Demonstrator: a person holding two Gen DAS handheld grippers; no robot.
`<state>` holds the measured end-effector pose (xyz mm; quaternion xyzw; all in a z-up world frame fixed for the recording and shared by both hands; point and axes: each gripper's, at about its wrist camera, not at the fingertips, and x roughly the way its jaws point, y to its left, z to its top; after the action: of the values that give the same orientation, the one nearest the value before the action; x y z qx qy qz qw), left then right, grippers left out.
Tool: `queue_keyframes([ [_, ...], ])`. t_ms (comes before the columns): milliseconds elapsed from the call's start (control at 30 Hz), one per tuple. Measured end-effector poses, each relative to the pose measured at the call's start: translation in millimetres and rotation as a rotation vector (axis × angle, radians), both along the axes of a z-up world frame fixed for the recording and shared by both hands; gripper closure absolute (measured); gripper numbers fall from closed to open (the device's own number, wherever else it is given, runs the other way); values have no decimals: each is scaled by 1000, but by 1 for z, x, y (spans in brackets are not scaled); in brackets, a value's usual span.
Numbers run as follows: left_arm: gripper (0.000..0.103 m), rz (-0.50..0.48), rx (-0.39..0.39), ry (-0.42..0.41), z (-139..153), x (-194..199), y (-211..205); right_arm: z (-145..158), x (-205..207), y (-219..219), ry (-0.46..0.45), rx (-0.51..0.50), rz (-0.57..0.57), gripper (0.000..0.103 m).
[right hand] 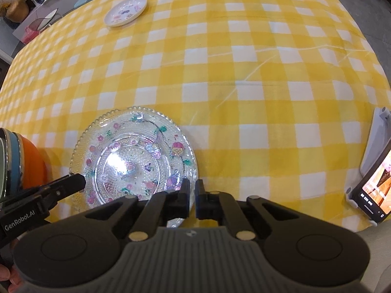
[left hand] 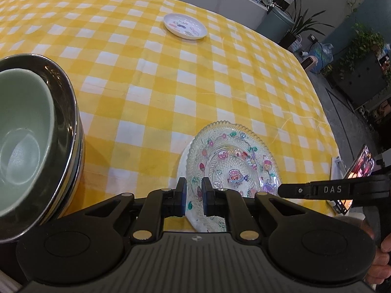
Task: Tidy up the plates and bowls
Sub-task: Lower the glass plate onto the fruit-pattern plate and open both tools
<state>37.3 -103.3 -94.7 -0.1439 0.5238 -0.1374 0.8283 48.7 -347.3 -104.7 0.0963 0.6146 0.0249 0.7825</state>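
Left wrist view: checked counter (left hand: pixel 171 73), bowl stack (left hand: pixel 36 134) at left, glass plate (left hand: pixel 232 161) near front edge, small plate (left hand: pixel 185 26) far off. Left gripper (left hand: pixel 194 195) narrowly parted astride glass plate's rim; right gripper (right hand: pixel 192 199) nearly closed, holding nothing. Probably gripping glass plate; next, close, lift level.

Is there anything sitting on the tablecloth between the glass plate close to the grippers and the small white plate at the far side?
Nothing visible stands between them. From the glass plate to the small white plate there is only bare yellow checked tablecloth. The stacked bowls sit off to the left and the phone off to the right, both clear of that path.
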Motion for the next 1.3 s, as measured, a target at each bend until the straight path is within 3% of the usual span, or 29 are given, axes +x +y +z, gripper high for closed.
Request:
queue_keyframes([
  [400, 90, -55, 57, 10, -4, -2, -5, 2, 1, -2, -1, -1, -8, 102],
  [600, 88, -115, 126, 5, -5, -3, -14, 2, 2, -6, -5, 7, -23, 100],
  [700, 87, -141, 154, -10, -4, -5, -19, 4, 1, -8, -17, 1, -34, 95],
  [733, 87, -140, 158, -14, -4, -6, -19, 4, 1, -8, -17, -1, -38, 86],
  [767, 80, -134, 160, -17, -4, -7, -19, 4, 2, -9, -11, 3, -43, 70],
  [867, 68, -92, 129, -19, -5, -10, -14, 2, 4, -12, 11, 24, -58, 66],
  [1000, 61, -37, 47, 11, -9, -10, -4, -6, 8, -18, 69, 76, -90, 63],
  [1133, 62, -8, -58, 63, -17, -8, 3, -15, 15, -23, 140, 136, -92, 60],
  [1300, 74, 0, -44, 69, -19, -7, 1, -23, 21, -28, 193, 170, -101, 63],
])
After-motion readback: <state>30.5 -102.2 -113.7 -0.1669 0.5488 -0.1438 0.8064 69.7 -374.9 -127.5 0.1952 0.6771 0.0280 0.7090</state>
